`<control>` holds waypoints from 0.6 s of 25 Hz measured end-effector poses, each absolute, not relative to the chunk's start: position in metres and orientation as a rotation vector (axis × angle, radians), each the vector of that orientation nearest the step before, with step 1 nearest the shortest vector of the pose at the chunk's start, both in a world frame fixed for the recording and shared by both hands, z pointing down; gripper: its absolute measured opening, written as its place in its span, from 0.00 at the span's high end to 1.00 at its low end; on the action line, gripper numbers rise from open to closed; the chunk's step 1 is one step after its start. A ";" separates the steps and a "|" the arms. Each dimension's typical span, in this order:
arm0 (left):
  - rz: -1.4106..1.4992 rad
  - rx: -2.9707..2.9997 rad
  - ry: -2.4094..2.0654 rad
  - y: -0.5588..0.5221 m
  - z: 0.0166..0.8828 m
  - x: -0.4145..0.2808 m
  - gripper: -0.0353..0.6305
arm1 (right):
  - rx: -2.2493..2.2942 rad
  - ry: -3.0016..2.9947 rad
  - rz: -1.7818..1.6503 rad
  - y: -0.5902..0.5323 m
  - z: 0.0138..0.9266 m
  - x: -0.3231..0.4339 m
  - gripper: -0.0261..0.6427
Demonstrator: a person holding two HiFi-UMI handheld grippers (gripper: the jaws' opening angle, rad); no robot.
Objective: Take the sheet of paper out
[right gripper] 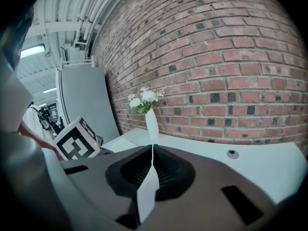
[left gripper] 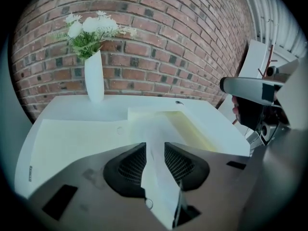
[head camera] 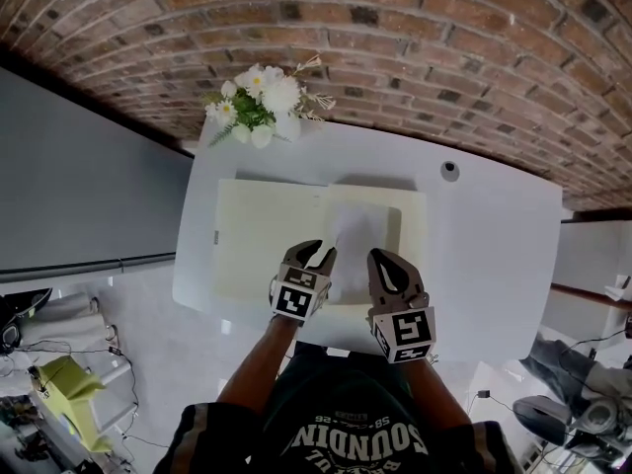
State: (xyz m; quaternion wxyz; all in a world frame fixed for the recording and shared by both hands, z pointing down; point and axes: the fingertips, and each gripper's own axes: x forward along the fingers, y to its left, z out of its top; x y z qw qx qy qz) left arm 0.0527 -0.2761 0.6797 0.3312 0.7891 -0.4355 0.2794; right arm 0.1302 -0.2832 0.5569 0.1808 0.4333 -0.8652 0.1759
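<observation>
A white sheet of paper (head camera: 355, 227) lies over the middle of an open pale-yellow book (head camera: 259, 237) on the white table (head camera: 494, 235). Both grippers hold the sheet's near edge. My left gripper (head camera: 320, 256) is shut on its near left corner, and in the left gripper view the paper (left gripper: 156, 153) runs up between the jaws of that gripper (left gripper: 155, 150). My right gripper (head camera: 387, 261) is shut on the near right part. In the right gripper view a thin strip of the paper (right gripper: 147, 189) is pinched in that gripper (right gripper: 152, 159).
A white vase of white flowers (head camera: 262, 102) stands at the table's far left corner, by the brick wall. A small round hole (head camera: 449, 171) sits in the tabletop at the far right. The person's torso is close to the table's near edge.
</observation>
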 end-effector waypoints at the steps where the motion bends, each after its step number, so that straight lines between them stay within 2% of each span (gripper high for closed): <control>1: 0.736 2.053 -1.125 -0.275 0.683 0.054 0.80 | 1.224 -2.440 0.502 -0.283 0.558 0.131 0.86; 15: 0.840 1.951 -1.030 -0.274 0.736 0.070 0.80 | 1.237 -2.400 0.548 -0.290 0.572 0.146 0.86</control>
